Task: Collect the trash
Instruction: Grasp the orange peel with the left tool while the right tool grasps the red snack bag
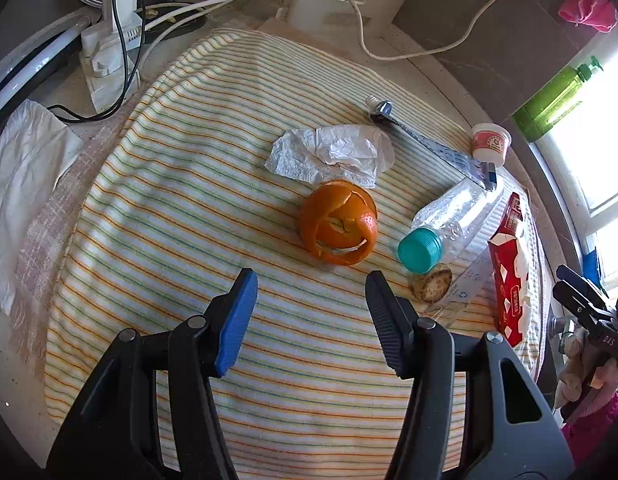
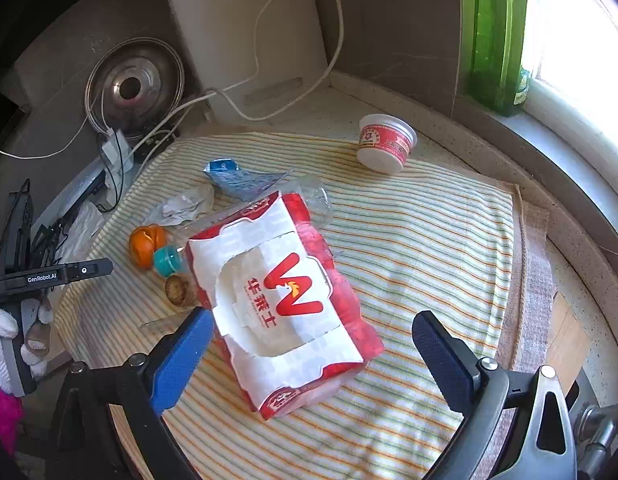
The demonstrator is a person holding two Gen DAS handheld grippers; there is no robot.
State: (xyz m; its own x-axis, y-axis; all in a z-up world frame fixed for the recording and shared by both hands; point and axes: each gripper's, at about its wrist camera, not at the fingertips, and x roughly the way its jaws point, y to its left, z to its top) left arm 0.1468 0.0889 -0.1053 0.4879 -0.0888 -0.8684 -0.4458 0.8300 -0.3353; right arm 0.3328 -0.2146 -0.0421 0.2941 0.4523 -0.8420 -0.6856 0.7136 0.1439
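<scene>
Trash lies on a striped cloth [image 1: 189, 200]. An orange peel [image 1: 339, 222] sits just ahead of my open, empty left gripper [image 1: 311, 292]. Behind it lies a crumpled tissue [image 1: 333, 154]. To the right are a clear bottle with a teal cap [image 1: 421, 248], a nut shell [image 1: 431, 282], a flattened tube [image 1: 429, 142] and a small red-and-white cup [image 1: 491, 144]. My right gripper [image 2: 313, 336] is open, its jaws on either side of a red-and-white paper box [image 2: 285, 300]. The cup [image 2: 385, 142] stands beyond it.
A power strip with cables [image 1: 117, 40] and a white cloth [image 1: 25, 168] lie at the left of the counter. A green bottle [image 2: 501, 36] stands on the window sill. A steel lid [image 2: 135, 84] and a white board [image 2: 249, 36] lean on the back wall.
</scene>
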